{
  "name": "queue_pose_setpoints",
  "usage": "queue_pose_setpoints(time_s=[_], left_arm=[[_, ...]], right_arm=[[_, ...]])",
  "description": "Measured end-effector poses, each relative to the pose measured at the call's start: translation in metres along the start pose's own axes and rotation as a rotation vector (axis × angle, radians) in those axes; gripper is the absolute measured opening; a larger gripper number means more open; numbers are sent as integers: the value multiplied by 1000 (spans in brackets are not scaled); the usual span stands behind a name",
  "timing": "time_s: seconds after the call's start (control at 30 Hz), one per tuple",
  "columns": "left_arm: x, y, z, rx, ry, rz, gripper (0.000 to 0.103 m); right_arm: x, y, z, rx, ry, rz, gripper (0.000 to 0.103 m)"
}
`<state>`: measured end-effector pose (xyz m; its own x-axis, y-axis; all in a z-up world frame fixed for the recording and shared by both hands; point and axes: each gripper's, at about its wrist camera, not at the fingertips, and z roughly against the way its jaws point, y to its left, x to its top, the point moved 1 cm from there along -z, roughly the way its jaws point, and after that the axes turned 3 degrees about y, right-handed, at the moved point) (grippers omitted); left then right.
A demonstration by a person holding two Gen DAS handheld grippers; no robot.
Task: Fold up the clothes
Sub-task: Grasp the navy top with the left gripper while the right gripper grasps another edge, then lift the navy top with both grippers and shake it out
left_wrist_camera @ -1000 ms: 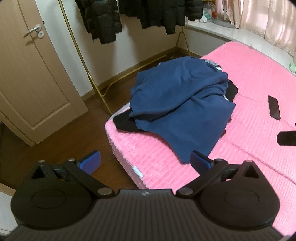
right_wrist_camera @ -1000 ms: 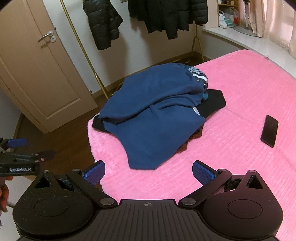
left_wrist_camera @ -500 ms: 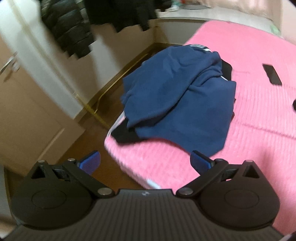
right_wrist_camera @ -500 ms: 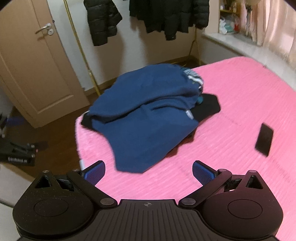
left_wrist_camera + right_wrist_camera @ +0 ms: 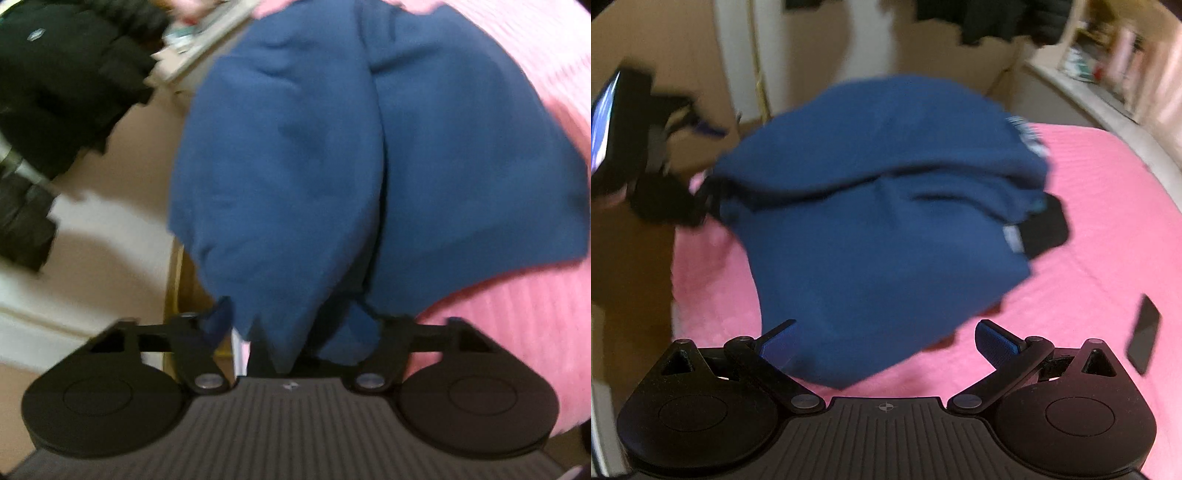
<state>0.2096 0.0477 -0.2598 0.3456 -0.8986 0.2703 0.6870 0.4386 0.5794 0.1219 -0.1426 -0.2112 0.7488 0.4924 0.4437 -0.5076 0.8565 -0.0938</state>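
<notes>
One navy sweatshirt (image 5: 886, 221) lies heaped on the pink bed (image 5: 1089, 240), over one black garment (image 5: 1045, 229); one phone (image 5: 1143, 334) lies beside the heap. The right tongs (image 5: 886, 339) stand wide apart above the sweatshirt's near edge, holding nothing. The left tongs (image 5: 295, 328) are buried in sweatshirt folds; whether they clamp it, I cannot tell.

No writing or label in either view is sharp enough to read.
</notes>
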Motion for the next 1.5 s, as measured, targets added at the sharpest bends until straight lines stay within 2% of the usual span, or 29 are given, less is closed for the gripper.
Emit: queue_pose_setpoints(time_s=[0.03, 0.13, 0.33, 0.43, 0.5, 0.53, 0.6, 0.63, 0.67, 0.77, 0.87, 1.0, 1.1, 1.2, 1.33, 1.43, 1.5], left_arm=[[-3, 2, -6, -11, -7, -16, 21], [-6, 22, -5, -61, -39, 12, 10], [7, 102, 50, -158, -150, 312, 6], [13, 125, 69, -216, -186, 402, 6], [18, 134, 80, -236, -202, 422, 6], [20, 136, 85, -241, -208, 425, 6], [25, 137, 95, -252, -221, 423, 6], [29, 137, 99, -250, -226, 413, 6], [33, 137, 102, -243, -231, 401, 6], [45, 139, 114, -227, -244, 391, 6], [58, 138, 139, -203, -282, 366, 5], [86, 120, 193, -208, -350, 333, 5], [118, 85, 247, -229, -414, 288, 1], [151, 34, 303, -261, -475, 248, 1], [195, -57, 385, -341, -541, 195, 1], [224, -133, 434, -472, -563, 161, 1], [240, -181, 457, -598, -563, 145, 1]], right_arm=[[0, 8, -16, 0, 13, 40, 102], [-5, 32, -55, 3, 45, 136, 102], [-14, 65, -94, -10, 37, 220, 102], [-19, 79, -107, -68, 22, 281, 102], [-20, 82, -109, -112, 6, 309, 101], [-19, 77, -103, -122, -1, 291, 94], [-16, 67, -92, -143, -16, 254, 44], [-14, 62, -86, -153, -24, 235, 31], [-13, 57, -79, -159, -31, 214, 13], [-9, 31, -36, -131, -84, 139, 8], [-10, 7, 27, -166, -184, 97, 5], [-26, -43, 114, -258, -297, -36, 4], [-53, -82, 188, -325, -379, -141, 4], [-102, -114, 259, -377, -444, -223, 4], [-191, -145, 358, -459, -522, -317, 4], [-268, -161, 432, -541, -536, -375, 4], [-321, -166, 480, -622, -511, -415, 4]])
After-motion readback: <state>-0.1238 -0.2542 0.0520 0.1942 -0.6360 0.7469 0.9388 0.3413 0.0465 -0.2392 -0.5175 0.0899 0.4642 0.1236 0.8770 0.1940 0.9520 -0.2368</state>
